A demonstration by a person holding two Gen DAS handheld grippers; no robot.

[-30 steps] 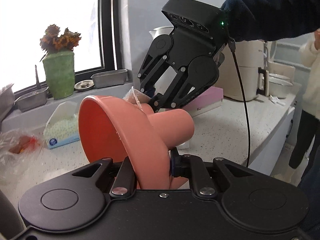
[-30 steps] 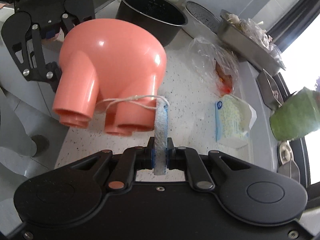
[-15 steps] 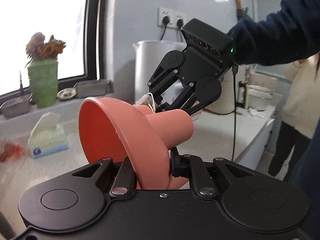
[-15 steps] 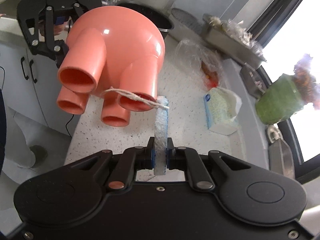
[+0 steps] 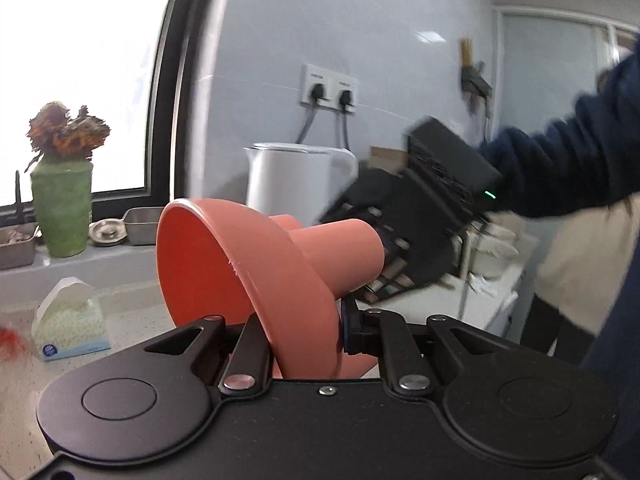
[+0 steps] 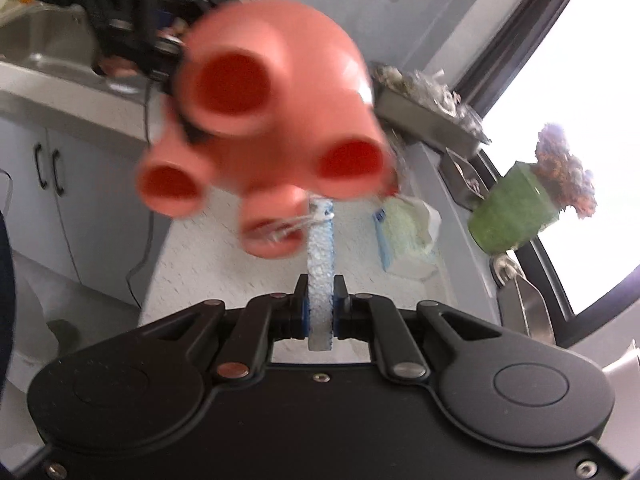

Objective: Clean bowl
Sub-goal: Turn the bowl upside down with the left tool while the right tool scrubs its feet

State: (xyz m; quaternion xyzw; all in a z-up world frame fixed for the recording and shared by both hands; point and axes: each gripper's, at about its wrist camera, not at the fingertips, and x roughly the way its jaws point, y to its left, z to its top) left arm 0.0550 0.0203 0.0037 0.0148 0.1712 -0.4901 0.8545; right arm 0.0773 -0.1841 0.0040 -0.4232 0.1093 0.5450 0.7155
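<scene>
Bowl [image 5: 248, 264] clamped by its rim in left gripper [image 5: 304, 336].
Right wrist view alone shows right gripper [image 6: 320, 312] pinching a sponge [image 6: 320, 256] beneath the bowl's feet.

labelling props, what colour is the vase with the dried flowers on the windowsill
Green, a mottled leafy green vase; clearest in the left wrist view.

A home kitchen: speckled countertop [image 5: 132, 320], white electric kettle [image 5: 296, 176], steel sink [image 6: 48, 48], cabinet doors [image 6: 80, 184] below.
</scene>
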